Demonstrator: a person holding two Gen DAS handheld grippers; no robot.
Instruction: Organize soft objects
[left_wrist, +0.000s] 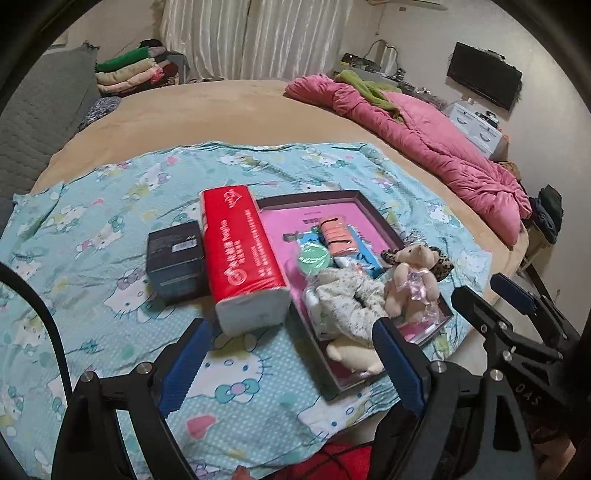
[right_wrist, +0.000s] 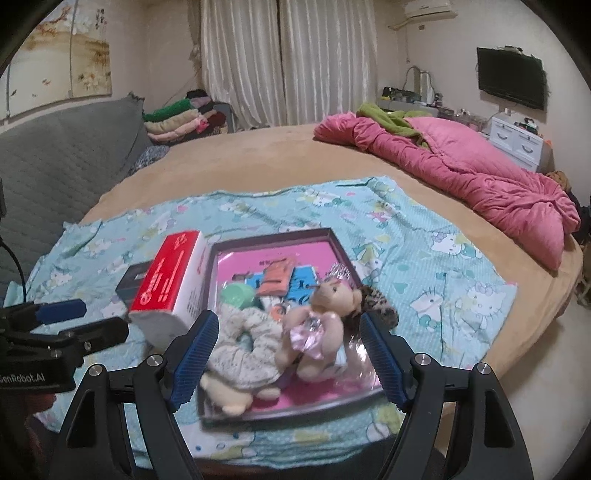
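Left wrist view shows our left gripper (left_wrist: 291, 354) spread wide and empty above the patterned cloth (left_wrist: 85, 229). Our right gripper (right_wrist: 291, 354) is also wide, gripping nothing. The teddy bear (right_wrist: 325, 325) and cream scrunchie (right_wrist: 243, 350) lie in the dark tray (right_wrist: 295, 234), partly hidden behind blue pads; smaller tray items blur.

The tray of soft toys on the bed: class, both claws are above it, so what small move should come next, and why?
Probably lower the right claw onto the teddy bear. Both it and the left claw are open and empty, and the bear lies on top of the pile in the tray, directly between the right claw's blue pads.
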